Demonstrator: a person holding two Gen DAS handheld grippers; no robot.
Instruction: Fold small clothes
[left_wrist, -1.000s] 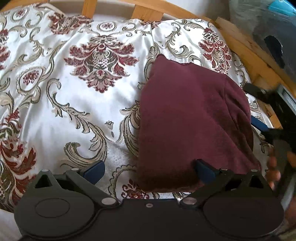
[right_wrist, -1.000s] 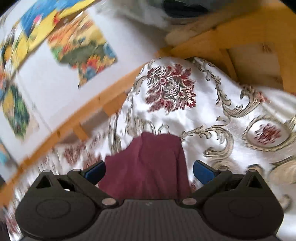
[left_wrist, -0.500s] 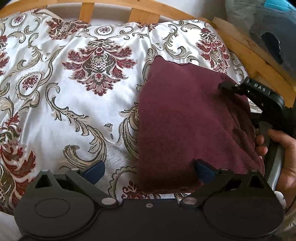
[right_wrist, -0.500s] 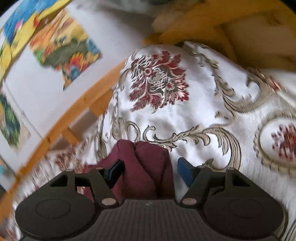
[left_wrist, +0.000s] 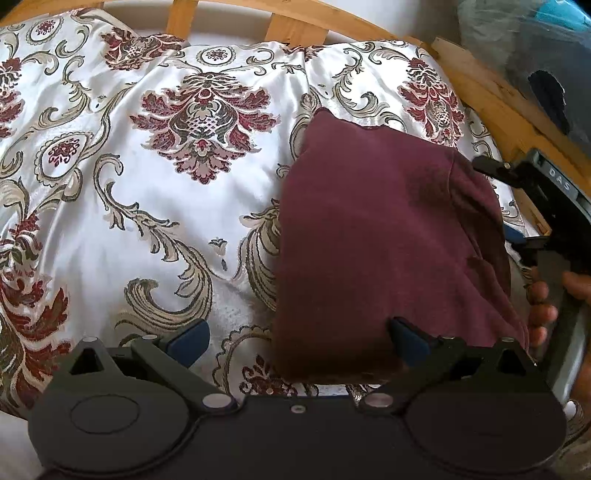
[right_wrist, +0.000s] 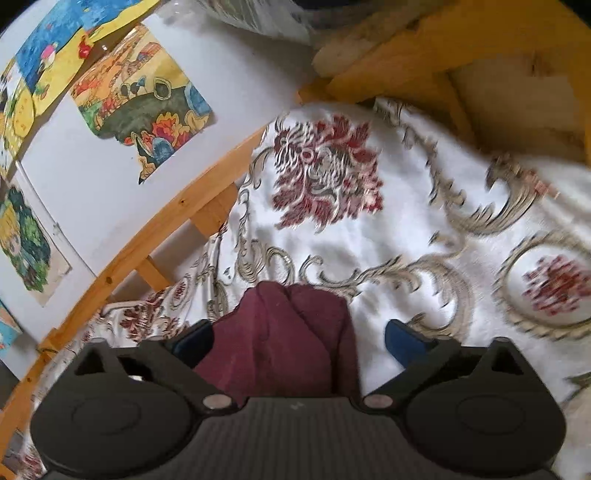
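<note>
A folded maroon garment (left_wrist: 384, 243) lies on the white floral bedspread (left_wrist: 155, 206), right of centre. My left gripper (left_wrist: 299, 338) is open just above the garment's near edge, its right finger (left_wrist: 406, 338) over the cloth. My right gripper (left_wrist: 517, 206) shows at the garment's right side in the left wrist view, held by a hand. In the right wrist view my right gripper (right_wrist: 295, 339) is open with the bunched maroon cloth (right_wrist: 291, 332) between its jaws; the cloth does not reach the right pad.
A wooden bed frame (left_wrist: 491, 88) runs along the back and right. A wall with colourful posters (right_wrist: 140, 99) stands beyond the frame. A dark bag (left_wrist: 546, 66) sits at the far right.
My right gripper moved in to the garment's right side, narrowed around the bunched cloth, then opened again. My left gripper stayed open and shifted only slightly.
</note>
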